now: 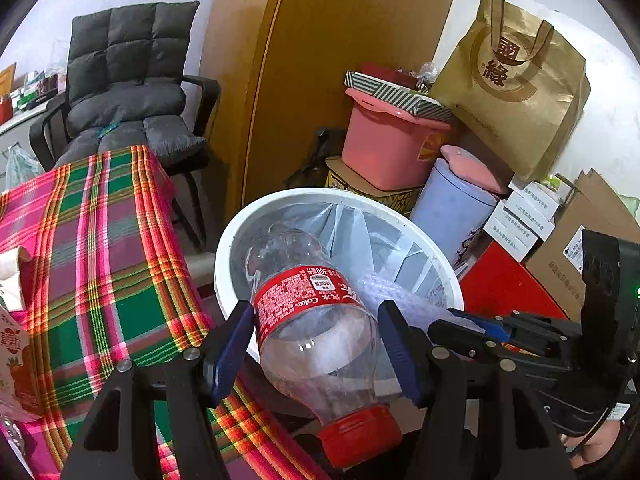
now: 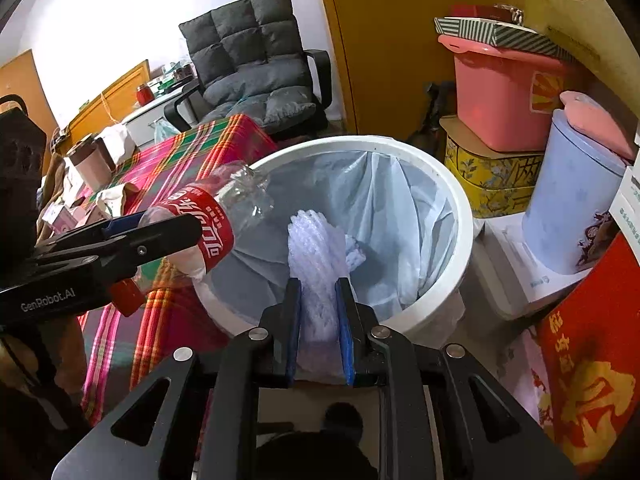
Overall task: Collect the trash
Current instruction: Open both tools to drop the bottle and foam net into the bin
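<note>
An empty cola bottle (image 1: 316,344) is clamped in the left hand-held gripper (image 1: 320,352) over the lined bin (image 2: 460,216) for dropping; foam netting (image 2: 316,264), apparently pinched, is carried by the right hand-held gripper (image 2: 318,320).

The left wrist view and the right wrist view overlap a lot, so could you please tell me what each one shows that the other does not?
Only the left wrist view shows the bottle's red cap and the whole brown paper bag.

Only the right wrist view shows the cups on the plaid table and the foam netting pinched between the right gripper's pads.

Both show the Coke bottle between the left gripper's fingers, the lined white bin, the grey chair and the pink box.
</note>
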The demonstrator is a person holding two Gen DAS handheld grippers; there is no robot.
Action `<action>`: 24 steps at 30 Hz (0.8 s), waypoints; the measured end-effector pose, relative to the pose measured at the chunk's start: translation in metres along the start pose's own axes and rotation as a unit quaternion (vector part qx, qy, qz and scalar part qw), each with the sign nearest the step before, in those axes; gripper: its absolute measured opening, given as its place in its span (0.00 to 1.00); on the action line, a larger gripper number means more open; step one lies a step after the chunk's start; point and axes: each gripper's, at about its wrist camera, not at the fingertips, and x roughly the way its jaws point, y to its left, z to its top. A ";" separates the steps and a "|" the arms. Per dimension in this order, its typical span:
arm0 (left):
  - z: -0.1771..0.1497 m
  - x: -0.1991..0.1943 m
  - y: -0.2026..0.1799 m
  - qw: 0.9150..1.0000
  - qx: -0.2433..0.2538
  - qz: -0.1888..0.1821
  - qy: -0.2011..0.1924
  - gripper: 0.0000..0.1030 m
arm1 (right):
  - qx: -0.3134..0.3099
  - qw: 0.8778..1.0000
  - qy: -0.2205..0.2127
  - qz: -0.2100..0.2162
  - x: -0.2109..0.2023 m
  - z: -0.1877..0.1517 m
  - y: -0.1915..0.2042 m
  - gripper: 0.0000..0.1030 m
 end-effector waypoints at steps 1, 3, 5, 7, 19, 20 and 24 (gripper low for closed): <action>0.000 0.001 0.001 1.000 -0.003 -0.001 0.000 0.62 | -0.001 1.000 0.001 0.000 0.000 0.000 0.000 0.21; 0.000 0.001 0.002 1.000 -0.006 -0.003 -0.001 0.62 | 0.000 1.000 -0.001 -0.004 0.000 0.000 0.000 0.26; 0.001 -0.001 0.002 1.000 -0.007 -0.003 -0.006 0.62 | 0.004 1.000 -0.003 -0.006 0.000 -0.001 -0.001 0.38; 0.002 -0.004 0.002 1.000 -0.007 -0.003 -0.010 0.62 | 0.006 1.000 -0.006 -0.005 -0.001 0.001 -0.002 0.49; -0.002 -0.028 0.012 0.999 -0.024 0.007 -0.026 0.62 | 0.007 1.000 -0.027 -0.002 -0.014 0.001 0.005 0.49; -0.003 -0.031 0.013 0.999 -0.025 0.011 -0.027 0.62 | 0.006 1.000 -0.028 0.000 -0.014 0.000 0.006 0.49; -0.011 -0.045 0.019 0.999 -0.034 0.026 -0.034 0.62 | -0.001 0.999 -0.032 0.009 -0.018 -0.001 0.015 0.49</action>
